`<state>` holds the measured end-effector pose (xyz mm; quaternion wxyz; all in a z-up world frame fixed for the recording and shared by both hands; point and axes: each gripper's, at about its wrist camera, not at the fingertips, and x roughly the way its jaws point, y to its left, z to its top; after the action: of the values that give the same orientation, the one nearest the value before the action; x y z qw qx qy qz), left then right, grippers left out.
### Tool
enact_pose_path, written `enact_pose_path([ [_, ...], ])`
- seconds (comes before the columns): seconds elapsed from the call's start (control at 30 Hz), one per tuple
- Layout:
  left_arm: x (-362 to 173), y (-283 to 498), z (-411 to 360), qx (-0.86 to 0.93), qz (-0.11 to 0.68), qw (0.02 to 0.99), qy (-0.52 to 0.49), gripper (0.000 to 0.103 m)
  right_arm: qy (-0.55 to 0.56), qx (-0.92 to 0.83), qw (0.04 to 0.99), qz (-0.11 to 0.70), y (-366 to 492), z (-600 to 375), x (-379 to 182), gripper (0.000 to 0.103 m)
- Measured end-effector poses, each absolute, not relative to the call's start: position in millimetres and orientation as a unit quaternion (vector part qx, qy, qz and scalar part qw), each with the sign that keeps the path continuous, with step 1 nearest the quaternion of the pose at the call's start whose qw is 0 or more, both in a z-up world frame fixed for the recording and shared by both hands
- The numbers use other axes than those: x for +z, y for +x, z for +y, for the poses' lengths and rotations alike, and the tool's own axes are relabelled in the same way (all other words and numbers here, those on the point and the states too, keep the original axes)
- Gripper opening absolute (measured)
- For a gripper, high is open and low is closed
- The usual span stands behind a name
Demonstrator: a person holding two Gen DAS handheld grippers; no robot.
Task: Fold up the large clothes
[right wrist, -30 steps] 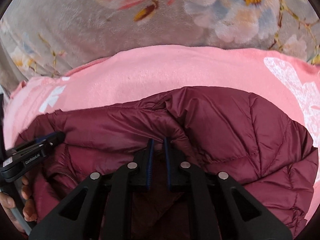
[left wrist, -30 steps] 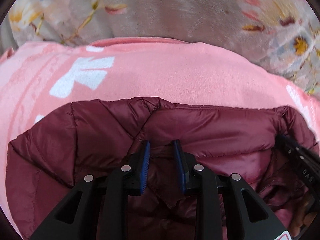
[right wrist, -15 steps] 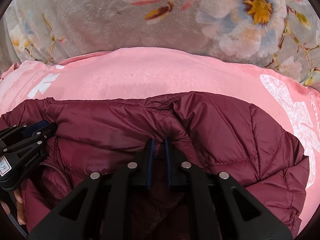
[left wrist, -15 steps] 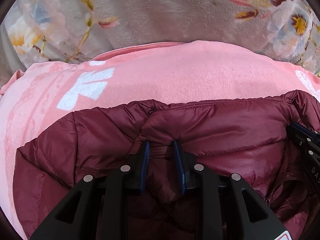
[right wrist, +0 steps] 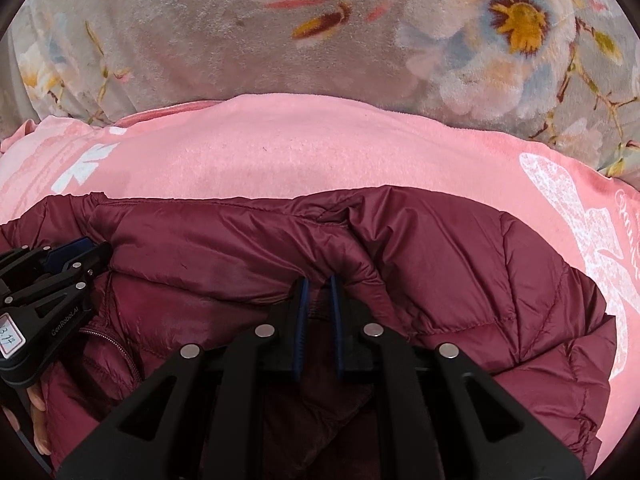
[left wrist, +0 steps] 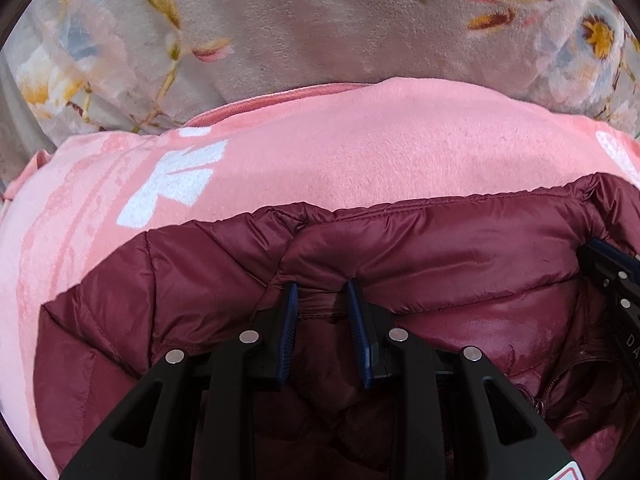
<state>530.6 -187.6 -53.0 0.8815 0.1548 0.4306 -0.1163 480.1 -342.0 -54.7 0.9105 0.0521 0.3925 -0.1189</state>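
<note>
I see the maroon jacket [left wrist: 460, 256] on a pink towel [left wrist: 360, 152] over a floral blanket [right wrist: 200, 40]; left gripper [left wrist: 322, 300] and right gripper [right wrist: 319, 294] fingers both pinch its collar fold.

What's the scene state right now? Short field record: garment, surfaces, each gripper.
garment: maroon quilted puffer jacket, collar edge stretched between the two grippers
under it: pink fleece blanket with white prints
base: grey floral plush cover
left gripper: shut on a fold of the jacket near the collar
right gripper: shut on a fold of the jacket near the collar
zipper: visible, front open
</note>
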Motion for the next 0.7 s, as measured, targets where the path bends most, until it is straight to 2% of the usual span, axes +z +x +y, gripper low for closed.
enact_pose_path([
  [0.1, -55.0, 527.1, -200.1, -0.093, 0.421, 0.88, 0.198, 0.028, 0.064, -0.113, 0.911, 0.392, 481.8, -345.5, -54.8, 0.01],
  [0.17, -53.4, 517.7, -206.4, -0.056, 0.407, 0.88, 0.24, 0.039, 0.072, -0.123, 0.907, 0.397, 471.3, -346.1, -50.0, 0.01],
  [0.2, -49.9, 510.6, -205.9, -0.031, 0.402, 0.878, 0.257, 0.055, 0.078, -0.131, 0.904, 0.4, 462.0, -344.9, -45.5, 0.01],
  [0.23, -43.0, 501.7, -201.6, -0.013, 0.401, 0.879, 0.259, 0.059, 0.098, -0.134, 0.902, 0.398, 445.1, -344.3, -37.9, 0.016],
  [0.27, -32.7, 489.6, -192.8, -0.021, 0.404, 0.883, 0.238, 0.059, 0.123, -0.122, 0.904, 0.39, 424.9, -344.3, -30.3, 0.021],
  [0.3, -19.3, 472.0, -177.6, -0.053, 0.414, 0.886, 0.202, 0.061, 0.145, -0.106, 0.907, 0.382, 395.4, -344.3, -22.0, 0.035],
  [0.33, -7.8, 452.0, -159.2, -0.075, 0.425, 0.885, 0.174, 0.066, 0.153, -0.099, 0.907, 0.379, 367.7, -343.9, -16.3, 0.042],
  [0.4, 6.0, 415.7, -123.2, -0.099, 0.443, 0.88, 0.142, 0.071, 0.153, -0.095, 0.907, 0.381, 302.1, -345.2, -9.2, 0.046],
  [0.5, 17.0, 355.3, -58.6, -0.121, 0.465, 0.869, 0.114, 0.072, 0.17, -0.102, 0.899, 0.39, 204.2, -355.8, -10.6, 0.057],
  [0.57, 18.5, 317.5, -9.8, -0.119, 0.482, 0.864, 0.088, 0.076, 0.183, -0.108, 0.893, 0.396, 146.3, -364.0, -14.4, 0.058],
  [0.7, 3.8, 270.1, 63.8, -0.095, 0.531, 0.842, 0.028, 0.076, 0.202, -0.144, 0.879, 0.408, 48.2, -376.5, -26.1, 0.063],
])
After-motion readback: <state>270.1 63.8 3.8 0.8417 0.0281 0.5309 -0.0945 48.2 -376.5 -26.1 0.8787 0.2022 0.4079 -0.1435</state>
